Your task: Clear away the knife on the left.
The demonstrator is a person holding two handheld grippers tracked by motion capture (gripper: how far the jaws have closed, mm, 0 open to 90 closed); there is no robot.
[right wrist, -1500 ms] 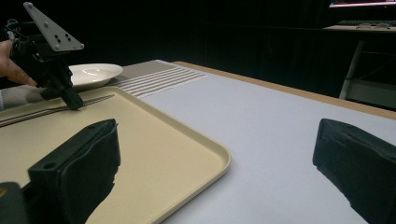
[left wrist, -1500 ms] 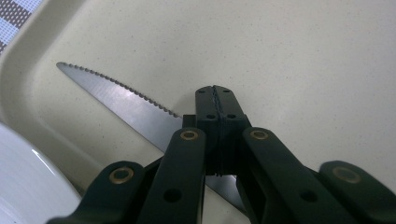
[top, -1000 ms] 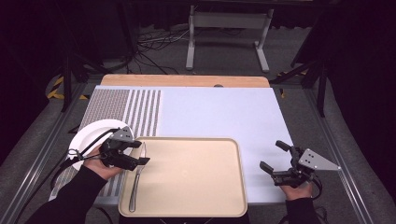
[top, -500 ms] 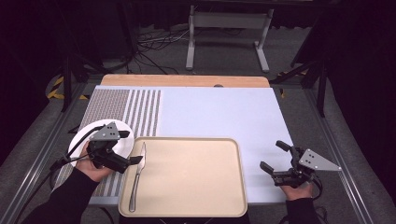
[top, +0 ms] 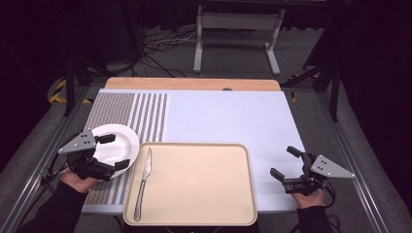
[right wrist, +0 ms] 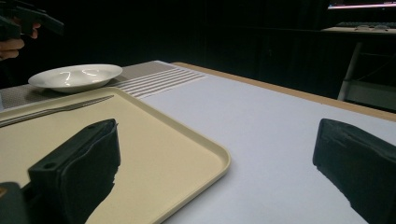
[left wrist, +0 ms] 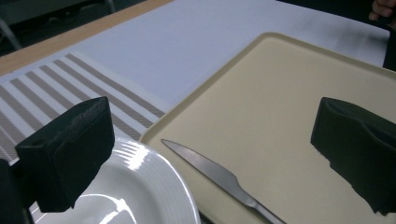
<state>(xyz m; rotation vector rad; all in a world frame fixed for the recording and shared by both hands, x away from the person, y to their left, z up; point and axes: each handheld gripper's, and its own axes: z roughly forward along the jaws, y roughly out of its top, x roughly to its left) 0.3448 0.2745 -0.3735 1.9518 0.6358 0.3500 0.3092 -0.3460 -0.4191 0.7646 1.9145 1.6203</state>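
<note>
A silver knife [top: 144,182] lies along the left side of the beige tray [top: 204,194], its blade pointing away from me. Left of the tray sits a white plate [top: 121,141]. My left gripper [top: 116,151] hovers over the plate; its jaws have just been opening and stand wide with nothing between them. In the left gripper view its gripper [left wrist: 210,154] frames the knife [left wrist: 219,179], the plate rim [left wrist: 154,186] and the tray [left wrist: 289,93]. My right gripper [top: 283,161] rests open on the mat right of the tray, holding nothing.
A pale mat [top: 228,116] with a striped band [top: 131,111] at its left covers the table, and a wooden strip [top: 194,83] runs along the far edge. Metal rails flank the table. A stand [top: 233,29] is on the floor beyond.
My left gripper has drawn away leftward from the knife on the tray to above the plate, and its jaws have spread. The knife stays flat on the tray. The right gripper has not moved.
</note>
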